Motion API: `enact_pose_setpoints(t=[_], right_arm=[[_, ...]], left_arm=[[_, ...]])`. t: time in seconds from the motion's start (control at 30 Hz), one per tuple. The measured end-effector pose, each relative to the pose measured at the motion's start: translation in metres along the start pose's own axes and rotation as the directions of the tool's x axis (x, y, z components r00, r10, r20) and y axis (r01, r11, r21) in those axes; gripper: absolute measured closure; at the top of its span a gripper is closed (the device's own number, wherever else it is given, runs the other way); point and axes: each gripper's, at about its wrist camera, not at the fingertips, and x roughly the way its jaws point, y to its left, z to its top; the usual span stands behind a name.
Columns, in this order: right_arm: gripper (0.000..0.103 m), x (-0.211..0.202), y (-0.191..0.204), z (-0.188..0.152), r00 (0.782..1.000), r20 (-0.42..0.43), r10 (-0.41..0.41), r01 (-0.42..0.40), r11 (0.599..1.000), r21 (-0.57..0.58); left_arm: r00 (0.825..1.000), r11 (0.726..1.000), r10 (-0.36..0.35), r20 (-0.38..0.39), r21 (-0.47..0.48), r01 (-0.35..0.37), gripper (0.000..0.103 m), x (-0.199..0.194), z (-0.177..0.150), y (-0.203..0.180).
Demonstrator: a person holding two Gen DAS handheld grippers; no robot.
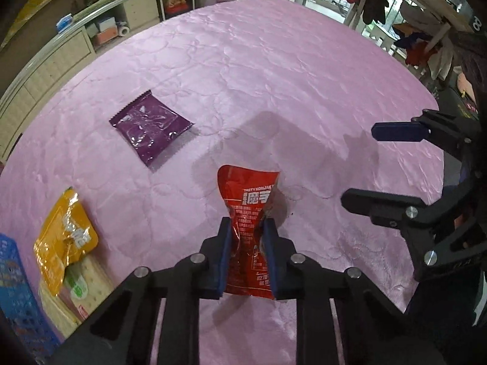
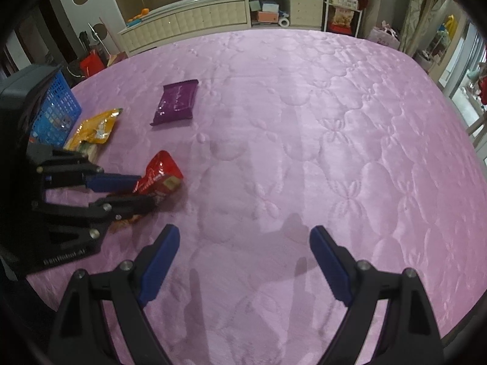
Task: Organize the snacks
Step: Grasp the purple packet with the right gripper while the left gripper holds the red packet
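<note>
Left hand-held gripper (image 1: 245,228) clenched on red snack packet (image 1: 248,200) — right hand-held gripper (image 2: 243,237) spread wide, seemingly above pink bed (image 2: 304,121).

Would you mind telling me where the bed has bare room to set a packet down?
The pink quilt is bare right of the purple packet and ahead of the open right gripper. The left edge is crowded: blue basket, yellow packet, and the left gripper holding the red packet.

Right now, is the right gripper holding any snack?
No, the right gripper is wide open over bare pink bedspread; the left gripper clamps the red packet.
</note>
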Motion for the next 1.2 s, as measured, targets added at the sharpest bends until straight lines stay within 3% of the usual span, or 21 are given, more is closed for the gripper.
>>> enact_pose_setpoints(t=[0.2, 0.43, 0.7, 1.03, 1.2], right_arm=[[0.013, -0.009, 0.013, 0.022, 0.999, 0.036, 0.010, -0.009, 0.999, -0.036], [0.013, -0.003, 0.033, 0.060, 0.997, 0.063, 0.047, -0.043, 0.997, -0.068], [0.013, 0.032, 0.058, 0.104, 0.995, 0.033, 0.095, -0.092, 0.992, -0.084], [0.017, 0.087, 0.071, 0.130, 1.000, -0.020, -0.006, 0.004, 0.996, -0.090], [0.019, 0.101, 0.078, 0.134, 0.999, -0.046, 0.009, -0.013, 0.994, -0.105]], left_arm=[[0.994, 0.995, 0.052, 0.097, -0.096, -0.043, 0.085, -0.032, -0.002, 0.015], [0.965, 0.962, 0.187, 0.186, -0.236, -0.141, 0.085, -0.080, -0.012, 0.051], [0.945, 0.912, 0.282, 0.168, -0.353, -0.210, 0.084, -0.086, -0.009, 0.093], [0.942, 0.898, 0.310, 0.131, -0.366, -0.245, 0.084, -0.063, -0.001, 0.113], [0.939, 0.895, 0.321, 0.121, -0.364, -0.258, 0.084, -0.058, -0.006, 0.120]])
